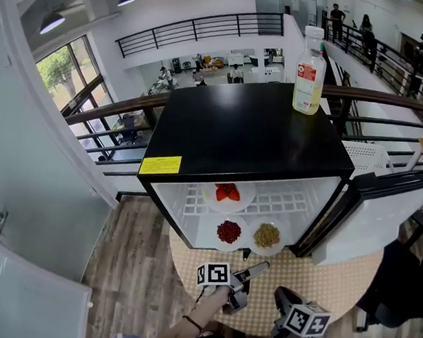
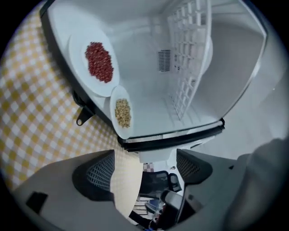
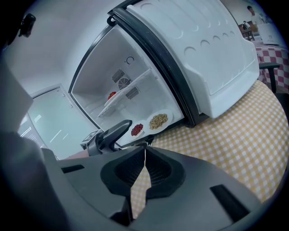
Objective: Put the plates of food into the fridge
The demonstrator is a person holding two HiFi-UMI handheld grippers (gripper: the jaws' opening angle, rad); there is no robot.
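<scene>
Three white plates sit inside the open fridge [image 1: 250, 142]. One with red strawberry pieces [image 1: 228, 194] rests on the wire shelf [image 2: 187, 58]. On the fridge floor lie a plate of dark red beans [image 1: 228, 231] [image 2: 99, 62] and a plate of tan grains [image 1: 267, 235] [image 2: 122, 113], the grain plate at the front lip. My left gripper [image 1: 256, 270] [image 2: 144, 167] hovers just outside the opening, open and empty. My right gripper [image 1: 286, 299] [image 3: 145, 155] is lower and further back over the table, shut with nothing in it.
The fridge door [image 1: 383, 214] stands swung open to the right. A plastic bottle [image 1: 309, 74] stands on the black fridge top. The fridge rests on a round table with a yellow checked cloth [image 1: 334, 284]. A railing [image 1: 392, 99] runs behind; a dark chair [image 1: 399, 289] is at right.
</scene>
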